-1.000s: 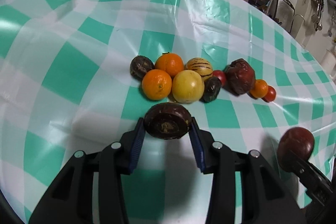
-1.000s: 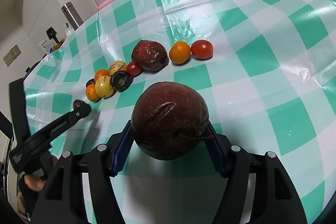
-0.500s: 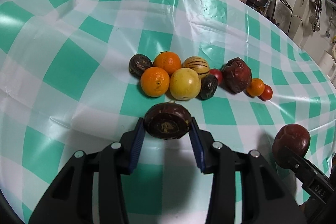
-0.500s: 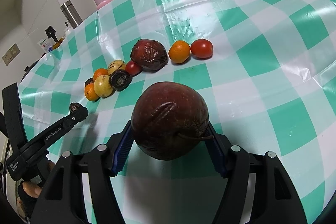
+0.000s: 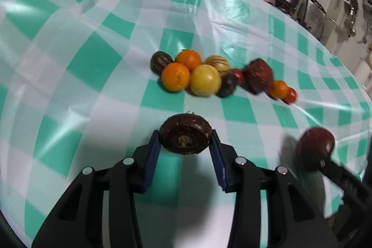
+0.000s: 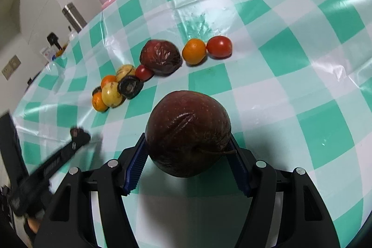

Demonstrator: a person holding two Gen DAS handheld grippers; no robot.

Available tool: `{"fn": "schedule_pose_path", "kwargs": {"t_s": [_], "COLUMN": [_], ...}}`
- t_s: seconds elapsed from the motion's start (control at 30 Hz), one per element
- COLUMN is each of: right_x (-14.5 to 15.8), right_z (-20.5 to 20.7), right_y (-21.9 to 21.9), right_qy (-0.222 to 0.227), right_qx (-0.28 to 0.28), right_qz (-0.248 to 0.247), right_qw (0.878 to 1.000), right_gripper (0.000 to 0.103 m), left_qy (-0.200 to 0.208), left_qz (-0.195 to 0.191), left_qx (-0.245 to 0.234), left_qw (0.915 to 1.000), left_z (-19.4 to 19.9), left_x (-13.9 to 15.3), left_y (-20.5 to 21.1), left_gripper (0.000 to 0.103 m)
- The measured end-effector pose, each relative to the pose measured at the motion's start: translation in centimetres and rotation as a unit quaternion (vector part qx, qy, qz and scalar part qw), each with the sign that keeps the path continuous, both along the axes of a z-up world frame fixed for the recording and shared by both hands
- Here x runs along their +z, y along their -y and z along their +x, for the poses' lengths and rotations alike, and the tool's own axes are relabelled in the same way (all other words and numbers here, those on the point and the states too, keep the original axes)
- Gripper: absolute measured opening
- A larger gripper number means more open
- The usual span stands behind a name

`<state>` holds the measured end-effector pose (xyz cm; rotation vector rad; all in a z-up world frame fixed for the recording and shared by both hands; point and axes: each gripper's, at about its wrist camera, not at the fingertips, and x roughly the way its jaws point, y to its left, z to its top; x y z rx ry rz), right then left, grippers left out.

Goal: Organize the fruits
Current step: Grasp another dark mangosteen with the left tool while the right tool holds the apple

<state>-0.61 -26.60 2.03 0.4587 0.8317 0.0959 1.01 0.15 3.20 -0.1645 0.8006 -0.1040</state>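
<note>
Carrying step: the left gripper (image 5: 186, 141) has its jaws clamped on a small dark-brown round fruit (image 5: 186, 136), the right gripper (image 6: 188, 150) on a wrinkled dark-red apple (image 6: 188, 131), both above the green-checked surface (image 5: 93, 62). Next: set each beside the fruit row (image 5: 204, 83).

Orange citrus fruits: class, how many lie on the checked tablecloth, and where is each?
3. Two sit together at the left end of the row, one in front, one behind it. The third lies near the right end, beside the small tomato. None seems hidden.
</note>
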Motion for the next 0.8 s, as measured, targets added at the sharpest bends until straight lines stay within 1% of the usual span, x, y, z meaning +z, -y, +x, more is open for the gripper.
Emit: {"fn": "schedule_pose_path", "kwargs": {"t_s": [0.1, 0.2, 0.3, 0.47, 0.63, 0.8], "right_x": [0.1, 0.3, 0.8, 2.1, 2.6, 3.0], "right_z": [-1.6, -4.0, -6.3, -9.5, -12.1, -14.5], "right_y": [0.6, 1.1, 1.5, 2.4, 3.0, 3.1], "right_qy": [-0.014, -0.009, -0.006, 0.006, 0.008, 0.012], "right_qx": [-0.016, -0.015, -0.015, -0.015, -0.016, -0.013], "right_qz": [0.011, 0.03, 0.025, 0.006, -0.02, -0.066], "right_qw": [1.0, 0.999, 1.0, 1.0, 1.0, 0.998], "right_gripper": [0.064, 0.064, 0.064, 0.064, 0.064, 0.064], "left_qy": [0.013, 0.015, 0.015, 0.021, 0.024, 0.03], "left_qz": [0.01, 0.016, 0.013, 0.017, 0.027, 0.041], "left_qx": [-0.015, -0.034, -0.052, -0.082, -0.109, -0.137], "left_qw": [0.9997, 0.9992, 0.9984, 0.9962, 0.9934, 0.9893], "left_z": [-2.6, -4.8, -6.5, -8.9, -10.5, -12.2], "left_x": [0.6, 0.7, 0.8, 1.0, 1.0, 1.1], "left_y": [0.3, 0.9, 1.5, 3.2, 4.8, 6.4], "left_gripper": [0.043, 0.043, 0.043, 0.043, 0.043, 0.043]}}
